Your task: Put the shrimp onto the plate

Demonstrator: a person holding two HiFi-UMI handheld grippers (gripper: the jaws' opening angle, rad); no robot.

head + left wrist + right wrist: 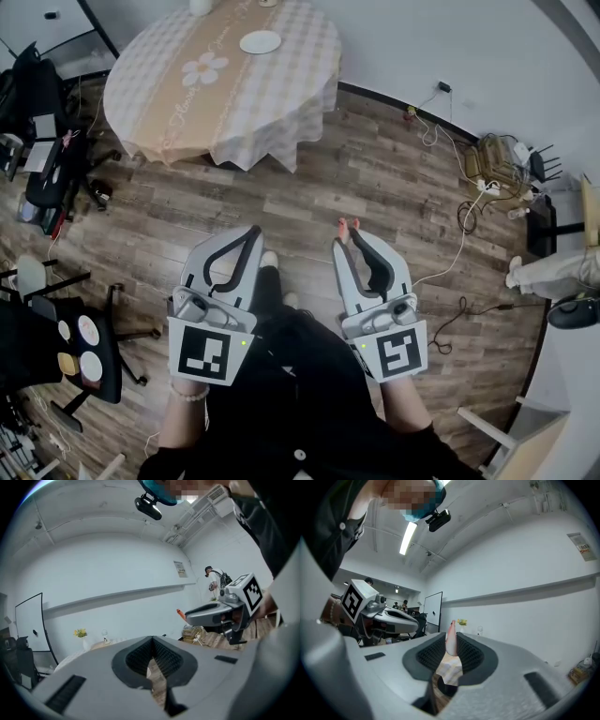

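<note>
One shrimp (450,639) pinched between right tongs (349,236), left tongs (254,232) closed, empty

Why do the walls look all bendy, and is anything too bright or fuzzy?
Left gripper view: the wide lens bows the wall ledge and darkens the corners; the left tongs look soft. Right gripper view: same bulge, the ceiling light glares white, the shrimp in the right tongs looks clear. Head view: evenly lit, floor curving at the edges.

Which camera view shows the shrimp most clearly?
The right gripper view: the shrimp sits close up, pinched between the right gripper's jaws. The head view shows only its end past the tips; the left gripper view, a small orange tip.
</note>
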